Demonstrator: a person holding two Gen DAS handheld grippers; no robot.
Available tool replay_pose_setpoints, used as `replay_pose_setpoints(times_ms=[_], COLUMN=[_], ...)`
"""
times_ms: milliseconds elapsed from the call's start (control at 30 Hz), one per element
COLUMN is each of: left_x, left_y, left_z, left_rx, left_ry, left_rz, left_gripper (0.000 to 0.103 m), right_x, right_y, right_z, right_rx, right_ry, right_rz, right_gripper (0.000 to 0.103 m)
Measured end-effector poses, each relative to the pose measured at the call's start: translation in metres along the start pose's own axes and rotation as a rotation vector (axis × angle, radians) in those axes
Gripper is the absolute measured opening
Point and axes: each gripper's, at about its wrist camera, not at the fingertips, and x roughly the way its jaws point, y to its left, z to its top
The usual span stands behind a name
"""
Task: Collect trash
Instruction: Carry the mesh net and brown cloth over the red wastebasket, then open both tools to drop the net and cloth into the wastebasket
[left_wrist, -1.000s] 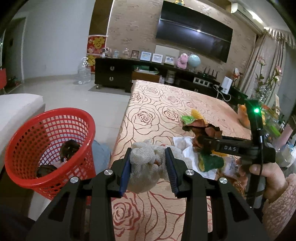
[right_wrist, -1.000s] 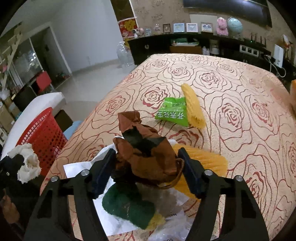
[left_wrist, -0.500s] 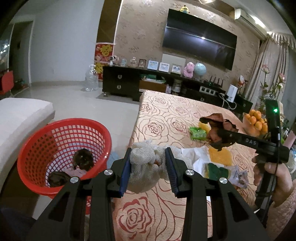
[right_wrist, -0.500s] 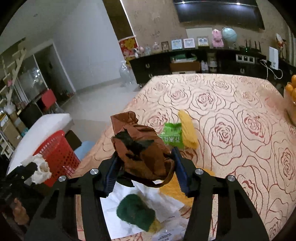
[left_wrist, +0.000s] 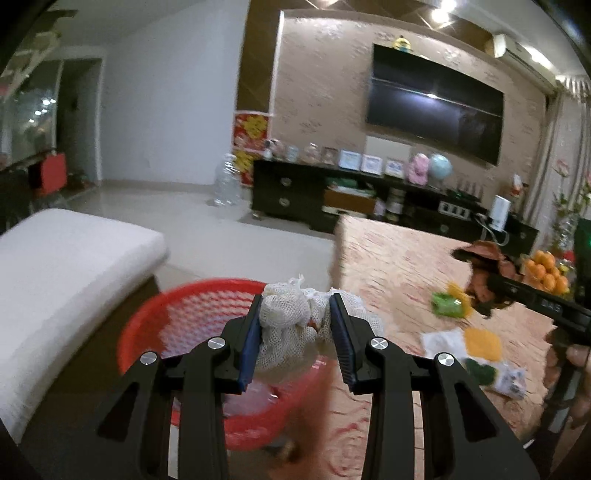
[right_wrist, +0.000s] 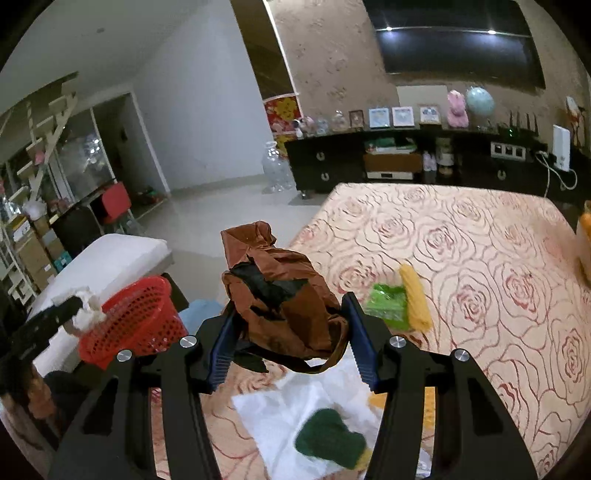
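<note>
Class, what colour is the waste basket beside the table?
Red basket, a mesh one; the left wrist view shows it best.

Centre of the left wrist view: a white mesh wad (left_wrist: 286, 328), coarse open-weave netting, rough and matt, pinched by the left gripper (left_wrist: 293, 332), matt black plastic with ribbed blue pads (left_wrist: 248, 341) and shiny metal bolts. Below it, the red basket (left_wrist: 147, 325), glossy perforated plastic. In the right wrist view, centre, a crumpled brown bag (right_wrist: 284, 295), thin, creased, faintly sheeny, clamped in the right gripper (right_wrist: 291, 339). At right, the tablecloth (right_wrist: 480, 258) looks like a woven rose-patterned fabric. Lower middle, a white sheet (right_wrist: 280, 413), smooth; a green scrubber (right_wrist: 325, 439), fuzzy.
</note>
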Motion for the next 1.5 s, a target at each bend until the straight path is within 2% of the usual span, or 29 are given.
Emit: replay_pose_setpoints(times_ms=[167, 367, 533, 667, 967, 1267, 1500], left_x=[-0.004, 0.005, 0.017, 0.027, 0.049, 0.061, 0.060], left_y=[0.030, 0.044, 0.055, 0.061, 0.063, 0.072, 0.076], left_z=[0.009, 0.005, -0.001, -0.002, -0.012, -0.018, -0.018], left_rx=[-0.005, -0.019, -0.033, -0.041, -0.018, -0.046, -0.068], left_ry=[-0.020, -0.010, 0.025, 0.053, 0.147, 0.219, 0.224], left_rz=[0.095, 0.139, 0.170, 0.187, 0.207, 0.210, 0.210], left_gripper=[0.034, 0.034, 0.034, 0.034, 0.034, 0.035, 0.043], right_x=[0.005, 0.022, 0.040, 0.055, 0.091, 0.114, 0.120], right_y=[0.031, 0.080, 0.119, 0.138, 0.167, 0.187, 0.195], right_z=[0.012, 0.029, 0.049, 0.047, 0.030, 0.013, 0.004], right_rx=[-0.042, -0.119, -0.160, -0.181, -0.209, -0.245, -0.254], right_ry=[0.000, 0.038, 0.064, 0.083, 0.175, 0.249, 0.284], right_rz=[0.043, 0.149, 0.274, 0.339, 0.363, 0.373, 0.388], right_gripper=[0.053, 0.053, 0.053, 0.053, 0.053, 0.054, 0.056])
